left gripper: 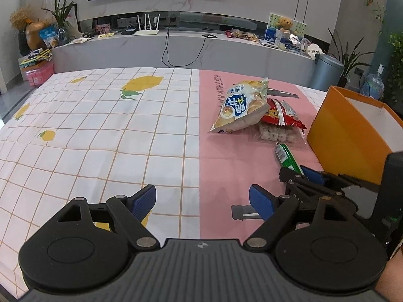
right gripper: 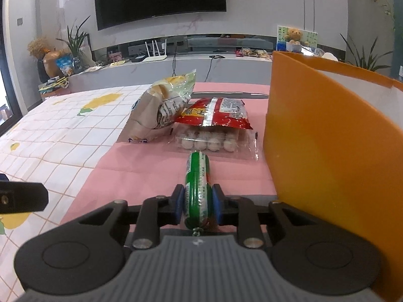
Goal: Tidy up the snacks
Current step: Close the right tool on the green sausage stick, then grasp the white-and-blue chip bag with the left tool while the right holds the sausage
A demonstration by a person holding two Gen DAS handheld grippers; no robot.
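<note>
My right gripper (right gripper: 197,202) is shut on a green sausage stick (right gripper: 197,186), which lies low over the pink cloth beside the orange box (right gripper: 327,151). It also shows in the left wrist view (left gripper: 287,157). Beyond it lie a clear pack of round cakes (right gripper: 214,142), a red snack bag (right gripper: 216,113) on top of that pack, and a pale chips bag (right gripper: 161,108) leaning on them. In the left wrist view the chips bag (left gripper: 241,105) and red bag (left gripper: 282,113) sit ahead to the right. My left gripper (left gripper: 202,200) is open and empty above the cloth.
The orange box (left gripper: 347,130) stands open-topped at the table's right side. The white checked cloth (left gripper: 88,138) with lemon prints covers the left of the table. A TV bench with clutter runs along the far wall.
</note>
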